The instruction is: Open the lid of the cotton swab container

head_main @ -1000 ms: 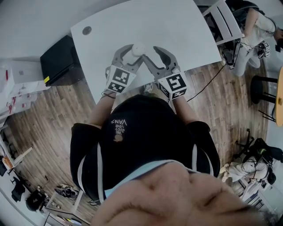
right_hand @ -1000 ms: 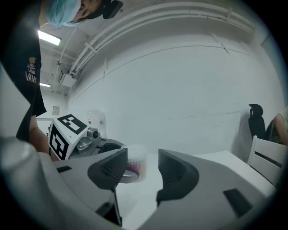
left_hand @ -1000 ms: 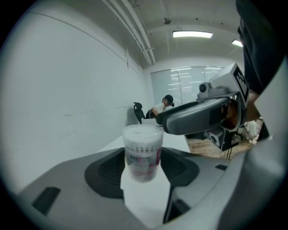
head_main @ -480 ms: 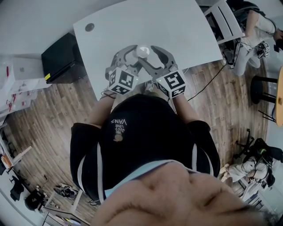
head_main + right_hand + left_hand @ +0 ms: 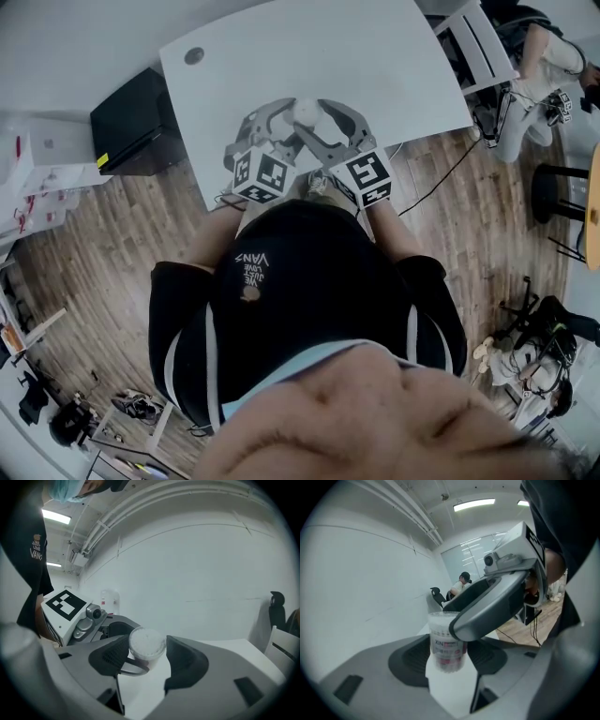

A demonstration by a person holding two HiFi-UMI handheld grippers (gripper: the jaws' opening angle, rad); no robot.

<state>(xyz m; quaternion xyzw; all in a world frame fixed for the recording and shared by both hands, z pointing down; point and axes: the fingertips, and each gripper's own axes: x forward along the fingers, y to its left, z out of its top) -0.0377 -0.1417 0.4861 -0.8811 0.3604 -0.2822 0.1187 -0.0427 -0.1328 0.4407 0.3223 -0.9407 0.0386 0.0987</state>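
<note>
The cotton swab container (image 5: 307, 111) is a small clear tub with a red label (image 5: 446, 646). It sits near the front edge of the white table (image 5: 375, 56). My left gripper (image 5: 286, 122) is shut on its body, a pad pressed on each side (image 5: 448, 660). My right gripper (image 5: 323, 117) comes in from the other side. Its open jaws straddle the tub's white top (image 5: 146, 644), which sits against the left pad with a thin gap at the right pad (image 5: 148, 657). One right jaw (image 5: 497, 606) crosses the tub's upper edge. I cannot tell whether the lid is on.
A black box (image 5: 131, 122) stands on the wooden floor left of the table. The table has a round cable hole (image 5: 194, 56) at its far left. A white chair (image 5: 473, 37), a seated person (image 5: 548, 56) and a stool (image 5: 562, 178) are at the right.
The right gripper has swung in from beside the container, and its jaws now stand on either side of the top. The left gripper has kept its hold.
</note>
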